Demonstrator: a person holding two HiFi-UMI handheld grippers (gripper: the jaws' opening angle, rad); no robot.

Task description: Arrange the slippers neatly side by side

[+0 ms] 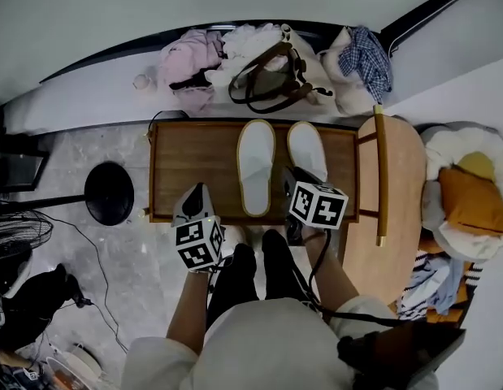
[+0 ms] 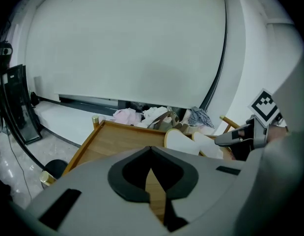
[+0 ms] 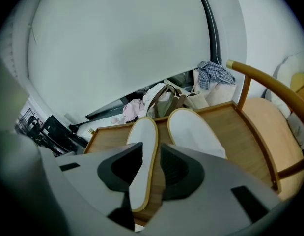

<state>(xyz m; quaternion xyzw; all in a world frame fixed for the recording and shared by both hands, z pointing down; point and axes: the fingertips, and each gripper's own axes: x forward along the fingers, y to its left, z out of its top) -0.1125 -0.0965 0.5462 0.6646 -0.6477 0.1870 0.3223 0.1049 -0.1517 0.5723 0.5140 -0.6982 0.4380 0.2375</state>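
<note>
Wood table (image 1: 190,157) carries both white slippers, toes toward the wall, close together and about parallel. The pair looks nearly set, so the job now seems to be letting go cleanly. I'd check that the heels line up, nudge only if one is skewed, then draw both tools straight away without snagging an edge.

The left gripper (image 1: 199,195) hangs over bare tabletop, jaws pressed together on nothing, clear of the pair. The left slipper (image 1: 256,167) lies straight, with the right slipper (image 1: 306,149) just beside it. The right gripper (image 1: 298,187) covers the right slipper's heel. Its jaws stand apart, gripping nothing, and the left slipper's heel edge shows in the gap beneath.
</note>
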